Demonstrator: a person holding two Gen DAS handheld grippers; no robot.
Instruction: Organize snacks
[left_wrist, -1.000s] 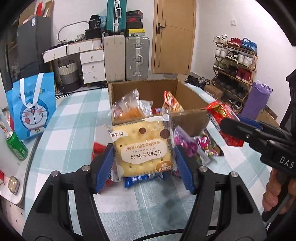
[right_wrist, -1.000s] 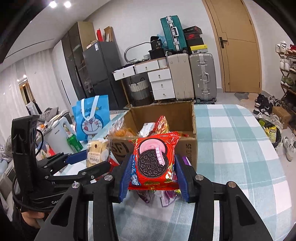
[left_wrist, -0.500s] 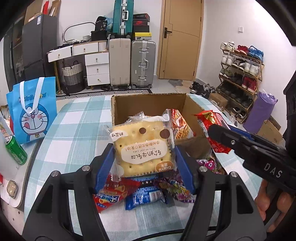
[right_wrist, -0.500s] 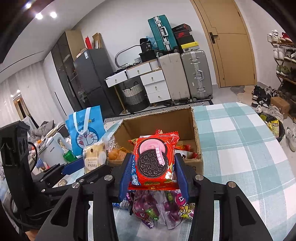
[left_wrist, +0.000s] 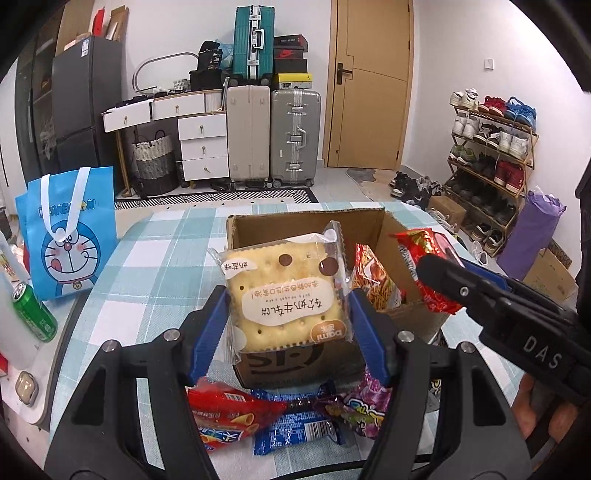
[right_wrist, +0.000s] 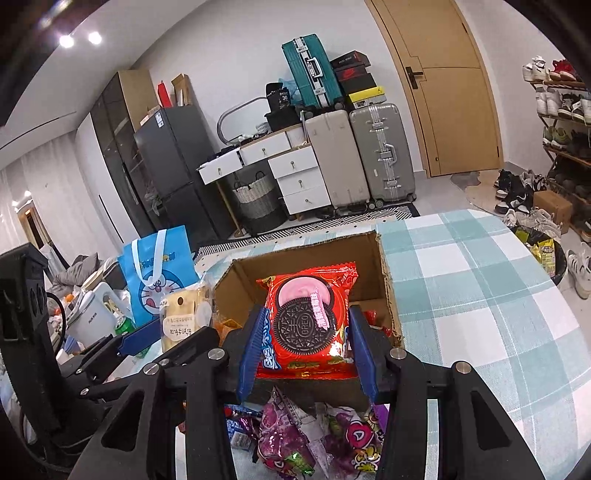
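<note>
My left gripper (left_wrist: 288, 325) is shut on a yellow cracker packet (left_wrist: 286, 295) and holds it over the near edge of an open cardboard box (left_wrist: 306, 225). My right gripper (right_wrist: 306, 339) is shut on a red Oreo packet (right_wrist: 310, 321), held above the same box (right_wrist: 306, 258). The right gripper also shows in the left wrist view (left_wrist: 439, 273), over the box's right side. The left gripper and its cracker packet (right_wrist: 181, 314) show at the left in the right wrist view. Snack packets lie inside the box.
Loose snack packets (left_wrist: 258, 421) lie on the checked tablecloth (left_wrist: 147, 266) in front of the box, among them purple candy bags (right_wrist: 314, 439). A blue Doraemon bag (left_wrist: 70, 236) and a green can (left_wrist: 33, 310) stand at the left. Suitcases and a shoe rack are behind.
Both grippers have risen and moved forward with their packets, from in front of the box to above its opening. The box now sits lower and closer in both views.
</note>
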